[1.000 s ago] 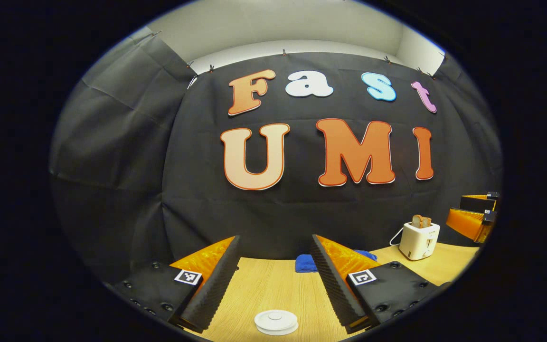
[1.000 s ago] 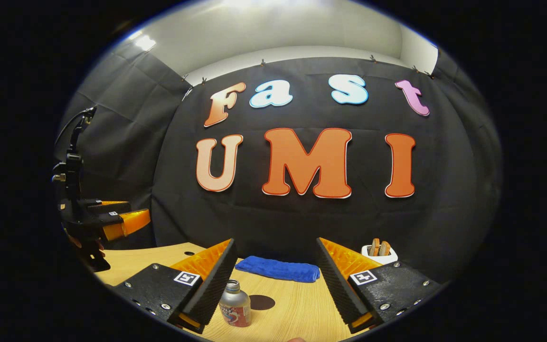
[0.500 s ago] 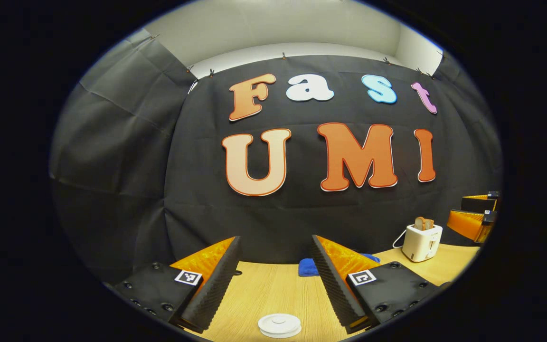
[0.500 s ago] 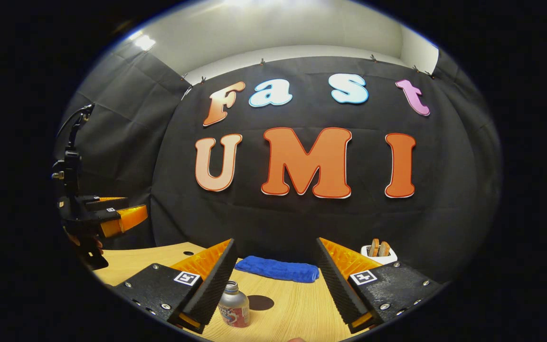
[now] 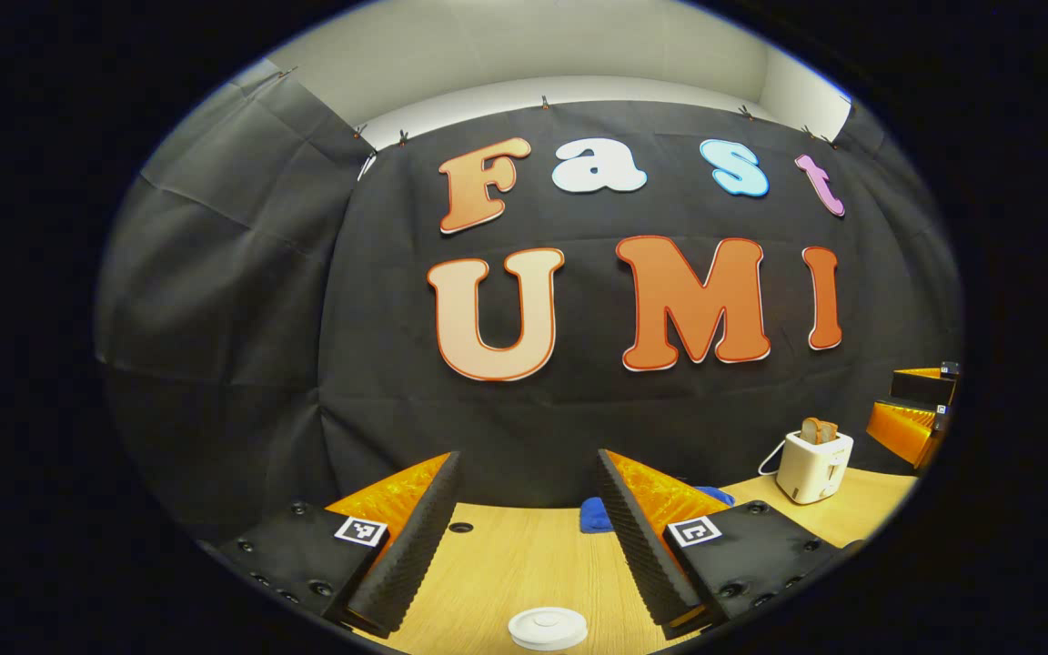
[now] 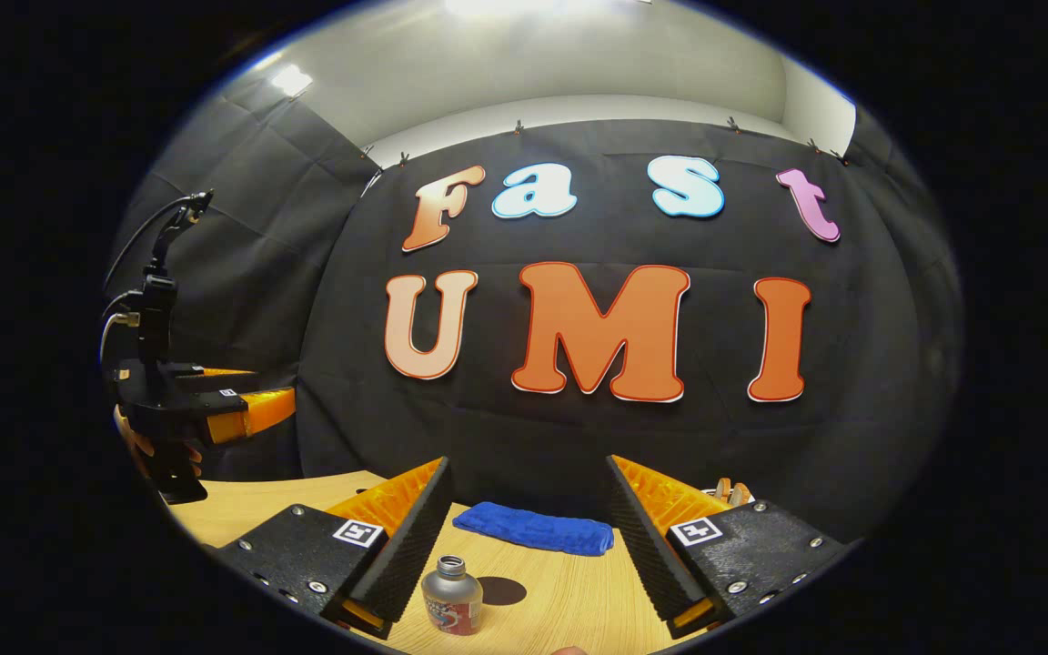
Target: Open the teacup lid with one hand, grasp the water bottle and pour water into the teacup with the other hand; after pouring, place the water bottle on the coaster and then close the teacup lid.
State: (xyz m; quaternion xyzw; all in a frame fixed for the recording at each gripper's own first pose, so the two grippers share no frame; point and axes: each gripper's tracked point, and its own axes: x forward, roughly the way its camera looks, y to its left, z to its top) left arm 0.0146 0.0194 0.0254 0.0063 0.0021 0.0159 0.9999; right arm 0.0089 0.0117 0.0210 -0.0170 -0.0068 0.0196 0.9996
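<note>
A white round teacup lid (image 5: 547,628) lies on the wooden table (image 5: 506,564), low in the left gripper view. It sits just below and between the fingers of my left gripper (image 5: 527,471), which is open and holds nothing. In the right gripper view a small silver water bottle (image 6: 451,596) with a red label stands upright. It is beside the inner face of the left finger of my right gripper (image 6: 527,468), which is open and not touching it. A dark round coaster (image 6: 501,591) lies just right of the bottle.
A folded blue cloth (image 6: 533,529) lies near the back wall. A white toaster (image 5: 813,464) with bread stands at the far right of the table. The left gripper (image 6: 237,411), held by a hand, hovers at the left of the right gripper view. A small hole (image 5: 460,527) marks the tabletop.
The lid has slid lower and slightly right in the left gripper view. In the right gripper view the wall has dropped and the bottle sits a little lower. Both grippers stay open.
</note>
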